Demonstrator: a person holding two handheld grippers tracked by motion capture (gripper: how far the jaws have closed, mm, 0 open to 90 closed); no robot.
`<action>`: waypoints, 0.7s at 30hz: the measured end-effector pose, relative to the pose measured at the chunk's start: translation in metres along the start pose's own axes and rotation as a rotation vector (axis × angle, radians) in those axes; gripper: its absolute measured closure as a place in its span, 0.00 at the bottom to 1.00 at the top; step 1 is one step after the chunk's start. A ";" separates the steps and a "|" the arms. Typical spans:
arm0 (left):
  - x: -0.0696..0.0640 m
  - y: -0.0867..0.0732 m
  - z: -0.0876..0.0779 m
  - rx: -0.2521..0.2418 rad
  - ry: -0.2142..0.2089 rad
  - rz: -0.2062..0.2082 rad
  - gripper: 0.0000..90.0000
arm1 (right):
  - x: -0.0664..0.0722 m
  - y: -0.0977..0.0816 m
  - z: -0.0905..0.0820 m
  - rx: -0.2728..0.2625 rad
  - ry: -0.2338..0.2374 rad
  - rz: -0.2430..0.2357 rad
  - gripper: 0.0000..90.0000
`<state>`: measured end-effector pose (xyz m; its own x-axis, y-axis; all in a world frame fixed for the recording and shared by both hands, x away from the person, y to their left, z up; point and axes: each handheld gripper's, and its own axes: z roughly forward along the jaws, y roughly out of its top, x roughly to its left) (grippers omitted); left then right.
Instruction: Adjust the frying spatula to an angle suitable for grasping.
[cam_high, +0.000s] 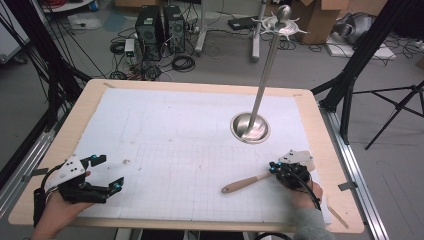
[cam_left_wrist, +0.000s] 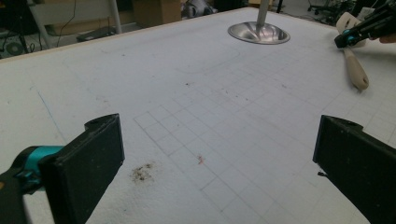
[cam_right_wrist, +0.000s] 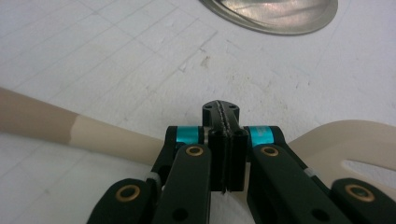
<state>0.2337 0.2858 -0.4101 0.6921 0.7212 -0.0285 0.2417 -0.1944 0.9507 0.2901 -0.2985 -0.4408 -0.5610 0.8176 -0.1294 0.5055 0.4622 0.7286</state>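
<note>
So, nearest the person, the left hand-held gripper (cam_high: 107, 172) sits at the near-left corner of the surface (cam_high: 65, 145) with its jaws spread wide and nothing between them; in its own view they frame bare gridded paper (cam_left_wrist: 196, 93) and a small brown stain (cam_left_wrist: 142, 172). Over at the near right, the right hand-held gripper (cam_high: 274, 167) has its jaws pressed flat together, tips over the spatula (cam_high: 247, 182). From its own view the jaws meet above the spatula (cam_right_wrist: 107, 135) where the handle joins the slotted blade, and I can't tell if they actually touch it. The spatula lies flat on the paper, handle pointing left toward the middle. Further back on the right stands a metal stand (cam_high: 250, 127), its round base on the paper and its pole leaning up and away.
</note>
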 end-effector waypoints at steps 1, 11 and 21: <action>0.000 0.000 0.000 0.000 0.000 0.000 0.03 | 0.000 -0.002 -0.002 -0.003 0.007 0.010 1.00; 0.001 0.003 0.001 -0.014 -0.001 0.003 0.03 | 0.008 -0.020 -0.024 0.005 0.011 0.005 1.00; 0.002 0.007 0.011 -0.020 -0.025 0.008 0.03 | 0.014 -0.027 -0.037 -0.042 0.041 0.077 1.00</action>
<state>0.2444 0.2782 -0.4072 0.7107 0.7030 -0.0286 0.2230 -0.1866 0.9568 0.2446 -0.3123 -0.4377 -0.5485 0.8350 -0.0451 0.5204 0.3830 0.7632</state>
